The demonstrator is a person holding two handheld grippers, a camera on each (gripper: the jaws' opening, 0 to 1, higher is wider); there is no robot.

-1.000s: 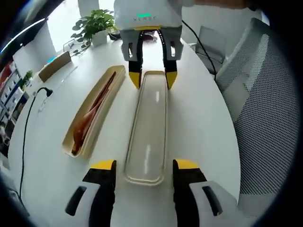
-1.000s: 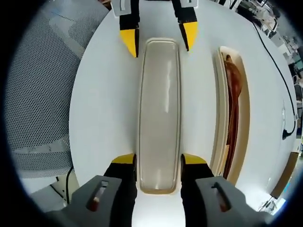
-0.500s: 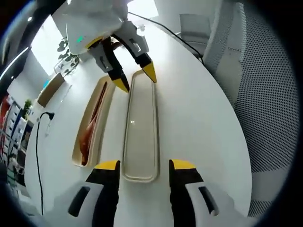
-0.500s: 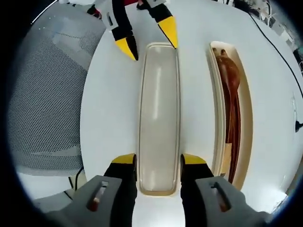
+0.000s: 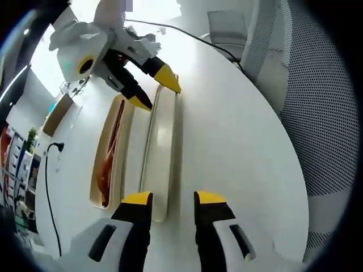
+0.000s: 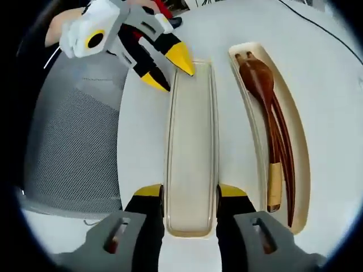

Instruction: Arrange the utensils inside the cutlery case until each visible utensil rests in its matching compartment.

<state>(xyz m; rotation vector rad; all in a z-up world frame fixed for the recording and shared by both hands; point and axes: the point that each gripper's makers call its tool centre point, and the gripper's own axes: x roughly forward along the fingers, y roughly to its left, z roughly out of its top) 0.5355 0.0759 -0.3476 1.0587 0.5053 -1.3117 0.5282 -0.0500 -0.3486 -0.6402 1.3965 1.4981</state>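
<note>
On the round white tabletop point(image 6: 142, 130), my two hand-held grippers hold the long beige plastic lid point(image 6: 191, 153) at opposite ends.

The matching beige cutlery case base point(image 6: 303, 170) lies just beside it, holding dark brown wooden utensils point(image 6: 266, 113). My right hand-held gripper point(image 6: 190, 192) and left hand-held gripper point(image 5: 168, 198) each clamp a lid end.

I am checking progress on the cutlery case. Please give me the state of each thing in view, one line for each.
Lid: off the case, gripped at both ends, tilting.
Case: open, on the table, beside the lid.
Utensils: wooden, lying together inside the case.
Right gripper: shut on the lid's near end.
Left gripper: shut on the lid's other end.
</note>
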